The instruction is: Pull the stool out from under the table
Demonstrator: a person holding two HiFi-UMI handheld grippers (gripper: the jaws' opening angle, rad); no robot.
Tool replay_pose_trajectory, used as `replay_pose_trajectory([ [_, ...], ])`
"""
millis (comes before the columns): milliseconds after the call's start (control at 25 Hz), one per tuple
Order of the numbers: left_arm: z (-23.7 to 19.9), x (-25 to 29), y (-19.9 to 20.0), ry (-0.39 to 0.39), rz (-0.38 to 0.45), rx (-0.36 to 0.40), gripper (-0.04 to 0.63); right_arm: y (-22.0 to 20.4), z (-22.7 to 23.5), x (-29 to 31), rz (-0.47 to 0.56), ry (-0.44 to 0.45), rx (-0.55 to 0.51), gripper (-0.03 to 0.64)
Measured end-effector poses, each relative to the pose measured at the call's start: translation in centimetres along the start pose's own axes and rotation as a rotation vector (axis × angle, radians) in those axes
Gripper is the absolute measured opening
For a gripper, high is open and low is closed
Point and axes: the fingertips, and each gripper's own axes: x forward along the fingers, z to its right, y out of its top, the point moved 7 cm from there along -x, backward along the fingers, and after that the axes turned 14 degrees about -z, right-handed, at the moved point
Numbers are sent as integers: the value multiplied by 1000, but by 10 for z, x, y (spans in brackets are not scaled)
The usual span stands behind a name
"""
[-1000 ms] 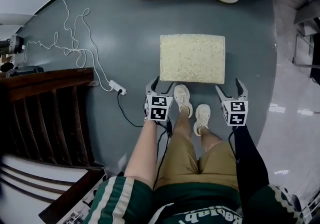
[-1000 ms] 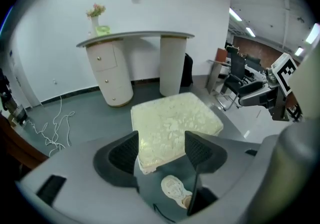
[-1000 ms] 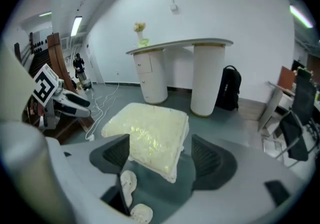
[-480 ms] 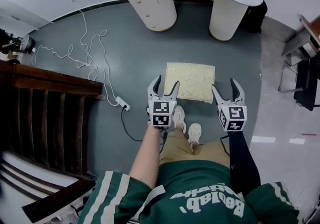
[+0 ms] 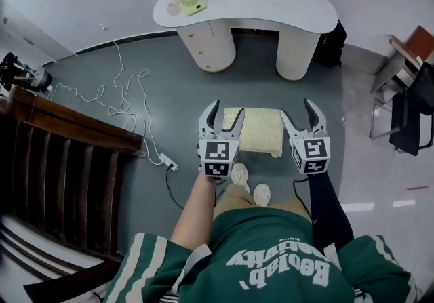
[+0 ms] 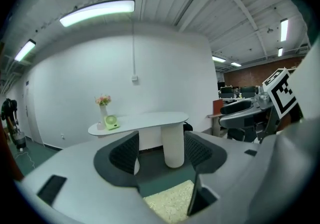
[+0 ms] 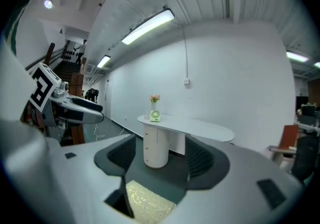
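Clearly, the stool (image 5: 254,131) already stands out in the open, in the middle of the head view, well apart from the white desk (image 5: 271,3) at the top of the frame and just beyond the person's shoes (image 5: 239,174). That is how the task wants it, so by my judgement no pulling is called for.

What matters here is to leave it where it is. Both grippers should be kept off the seat so that nothing nudges it back toward the desk's 2 round legs.

The left gripper (image 5: 225,110) and the right gripper (image 5: 297,110) hang on either side of the stool's near edge. Each has its jaws spread wide and grasps nothing; their own views show only floor, the desk and a corner of the seat between the pads.

The stool is low and rectangular, with a pale yellow, crinkled top that looks like a soft cushion. Its legs are hidden from above.
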Motion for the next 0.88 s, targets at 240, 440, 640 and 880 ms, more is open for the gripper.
replay_pose_trajectory([
  [240,7,-26,36,-5,80,2,240,33,-4,-24,68,-2,-48,298],
  [440,6,-44,53,5,137,0,217,49,0,-43,118,-8,-49,260],
  [640,9,-53,60,21,152,11,153,59,-1,-55,145,-11,-61,222],
  [880,13,-65,64,15,203,-28,13,66,-8,-64,180,24,-102,122],
])
